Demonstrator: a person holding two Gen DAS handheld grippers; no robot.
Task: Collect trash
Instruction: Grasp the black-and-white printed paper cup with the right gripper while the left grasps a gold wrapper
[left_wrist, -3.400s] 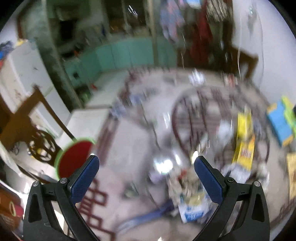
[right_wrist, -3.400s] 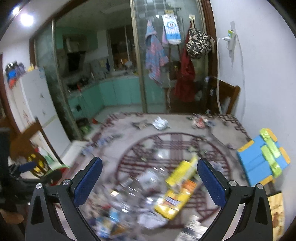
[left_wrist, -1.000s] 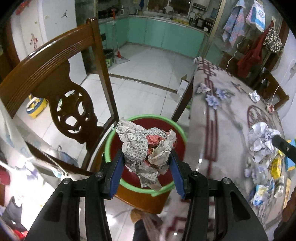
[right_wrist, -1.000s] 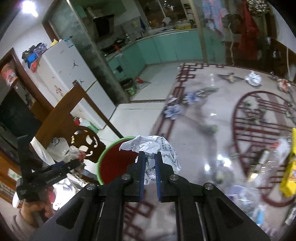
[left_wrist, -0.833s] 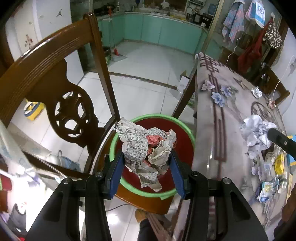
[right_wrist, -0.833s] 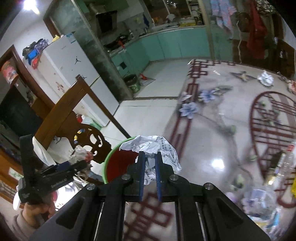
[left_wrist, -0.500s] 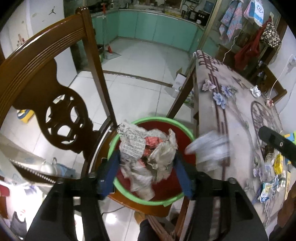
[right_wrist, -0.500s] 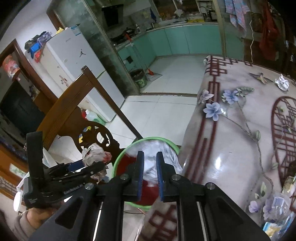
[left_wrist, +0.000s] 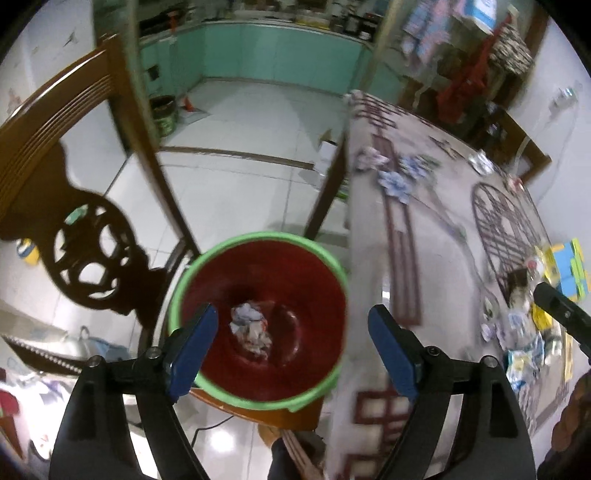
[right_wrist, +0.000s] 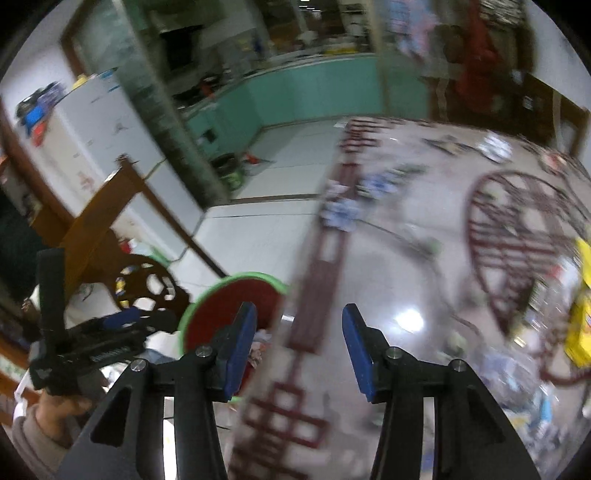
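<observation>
A red bin with a green rim (left_wrist: 314, 251) stands on the floor beside the table's edge; it also shows in the right wrist view (right_wrist: 221, 314). Crumpled paper wads (left_wrist: 251, 328) lie on its bottom. My left gripper (left_wrist: 291, 347) is open and empty, right above the bin. My right gripper (right_wrist: 299, 343) is open and empty over the table's edge, just right of the bin. More trash (left_wrist: 524, 332) lies in a pile on the patterned table (left_wrist: 443, 258), with yellow packets (right_wrist: 580, 325) at the right.
A carved wooden chair (left_wrist: 74, 206) stands close to the left of the bin. My left gripper and the hand holding it (right_wrist: 85, 343) show at the lower left of the right wrist view. A white fridge (right_wrist: 96, 122) and teal kitchen cabinets (left_wrist: 277, 51) stand beyond.
Both grippers have opened and let go of their crumpled paper wads, which now lie in the bin. The right gripper has swung toward the table.
</observation>
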